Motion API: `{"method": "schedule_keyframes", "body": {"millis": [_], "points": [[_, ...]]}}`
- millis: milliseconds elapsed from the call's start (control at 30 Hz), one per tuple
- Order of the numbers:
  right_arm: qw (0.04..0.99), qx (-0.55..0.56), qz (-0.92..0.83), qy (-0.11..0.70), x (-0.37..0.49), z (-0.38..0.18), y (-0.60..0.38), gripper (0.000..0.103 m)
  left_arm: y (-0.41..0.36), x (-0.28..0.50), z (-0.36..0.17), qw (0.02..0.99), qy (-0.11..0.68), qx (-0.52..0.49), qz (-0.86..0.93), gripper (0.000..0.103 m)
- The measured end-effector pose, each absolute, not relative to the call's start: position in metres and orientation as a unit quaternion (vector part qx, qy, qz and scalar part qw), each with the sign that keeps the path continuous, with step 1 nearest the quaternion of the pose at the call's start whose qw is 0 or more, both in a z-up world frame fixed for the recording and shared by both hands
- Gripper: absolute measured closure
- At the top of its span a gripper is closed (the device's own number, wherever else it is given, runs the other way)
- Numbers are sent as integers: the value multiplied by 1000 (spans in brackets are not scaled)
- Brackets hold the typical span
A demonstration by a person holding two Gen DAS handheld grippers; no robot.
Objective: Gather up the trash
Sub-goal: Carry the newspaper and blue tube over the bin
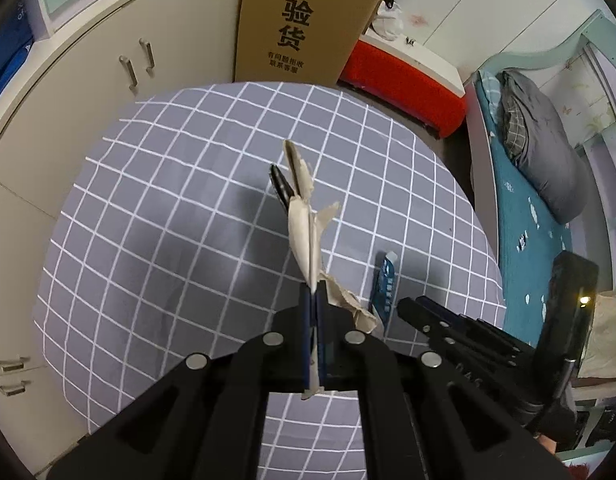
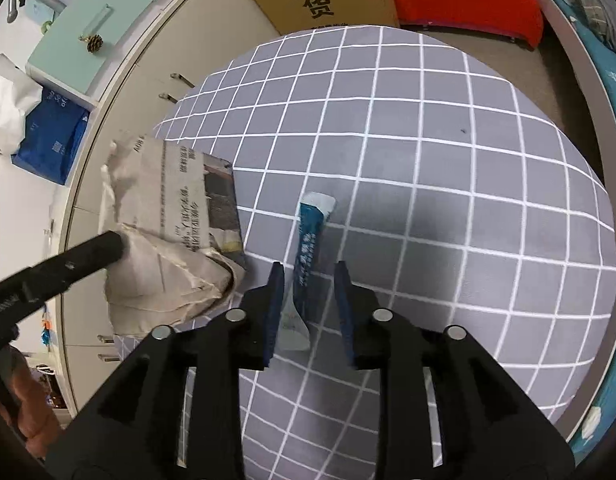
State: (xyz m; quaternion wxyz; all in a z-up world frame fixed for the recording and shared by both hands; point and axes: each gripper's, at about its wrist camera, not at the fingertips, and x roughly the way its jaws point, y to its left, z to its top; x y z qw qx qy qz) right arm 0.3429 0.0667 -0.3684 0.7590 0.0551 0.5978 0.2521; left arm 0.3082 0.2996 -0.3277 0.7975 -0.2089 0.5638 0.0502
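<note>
A crumpled, folded newspaper hangs above the grey checked tablecloth, seen edge-on in the left wrist view. My left gripper is shut on its lower edge. In the right wrist view the same newspaper shows its printed face at the left, with the left gripper clamped on it. A blue sachet with a torn white end lies flat on the cloth. My right gripper stands open around the sachet's near end, its pads apart from it. The sachet also shows beside the right gripper.
A tall cardboard box with black print stands behind the table, next to a red box. Cream cabinets with metal handles run along the left. A bed with teal sheet and grey bedding lies to the right.
</note>
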Motion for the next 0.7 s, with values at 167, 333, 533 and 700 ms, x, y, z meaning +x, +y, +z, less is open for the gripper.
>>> {"method": "schedule_keyframes", "body": {"millis": [167,333,533,700], "points": [[761,21,240,602,347,-377,92,76,314,315,-331,796,564,-217,37,101],[758,1,231,610,348,-388,103,91,316,320,-331,797,563,-218,22,101],[758,39,254,600,346,-376,84,96,301,322,-315,808,548,-217,8,101],[777,73,253,572,345,-343,42,96,269,327,-294,819,532,-214,-16,101]]}}
